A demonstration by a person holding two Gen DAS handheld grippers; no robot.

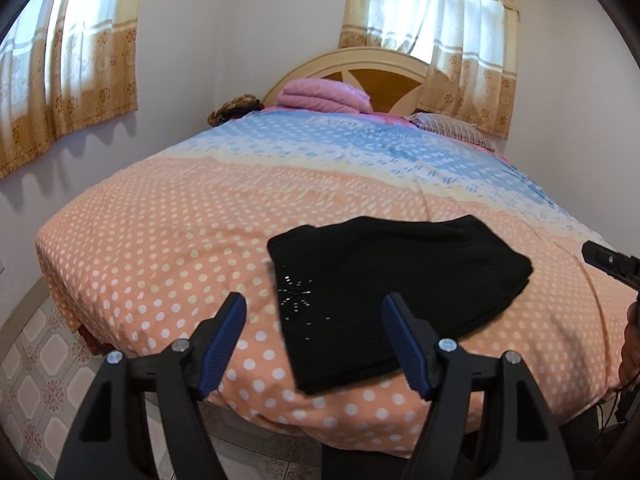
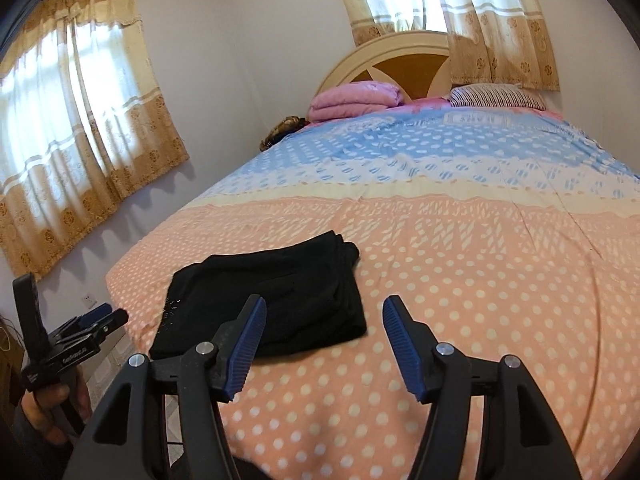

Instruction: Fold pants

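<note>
Black pants lie folded into a compact rectangle near the foot edge of the bed, with a small sparkly pattern on one corner. They also show in the right wrist view. My left gripper is open and empty, held above the bed's foot edge just in front of the pants. My right gripper is open and empty, hovering over the bedspread to the right of the pants. The left gripper also shows at the left edge of the right wrist view.
The bed has an orange and blue polka-dot cover. A folded pink blanket and a striped pillow lie by the headboard. Curtained windows are on the left and far walls. Tiled floor lies left of the bed.
</note>
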